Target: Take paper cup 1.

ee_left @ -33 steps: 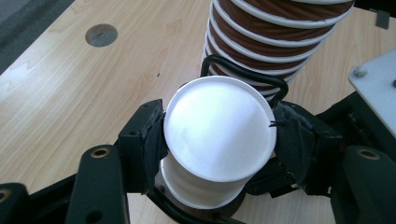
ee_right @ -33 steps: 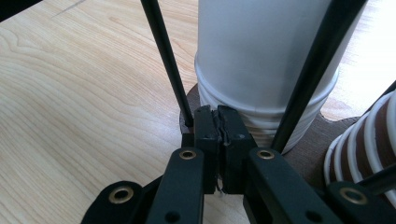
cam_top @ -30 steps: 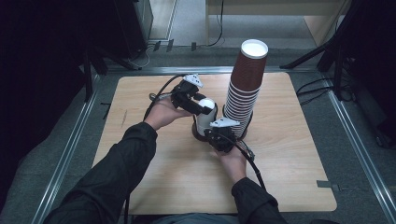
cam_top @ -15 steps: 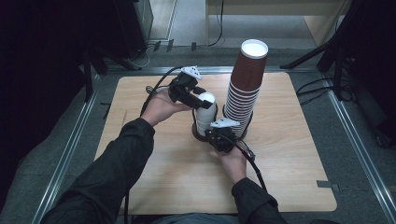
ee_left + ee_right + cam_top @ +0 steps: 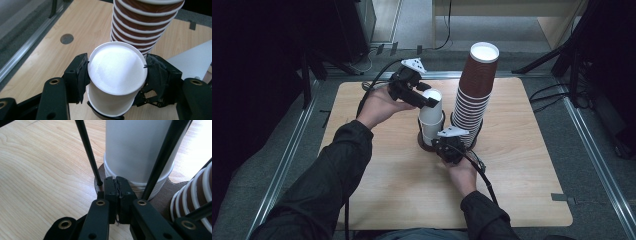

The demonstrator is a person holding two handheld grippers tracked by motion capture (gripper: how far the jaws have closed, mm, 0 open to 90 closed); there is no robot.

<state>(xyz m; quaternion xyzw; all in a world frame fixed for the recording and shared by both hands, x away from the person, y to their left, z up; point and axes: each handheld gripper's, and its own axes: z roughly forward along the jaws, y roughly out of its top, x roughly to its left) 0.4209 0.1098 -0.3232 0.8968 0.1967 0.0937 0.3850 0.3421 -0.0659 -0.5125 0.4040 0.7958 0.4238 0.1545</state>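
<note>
The upside-down white paper cup is clamped between the jaws of the left gripper atop the short white stack on the pale wooden counter, so if it's lifted crooked the cups nested below could get dragged up, or the tall brown cup tower beside it nudged over. The right gripper is pinched shut at the dark brown base plate, though what's actually pinched can't be made out, and the cup count is hidden too.
</note>
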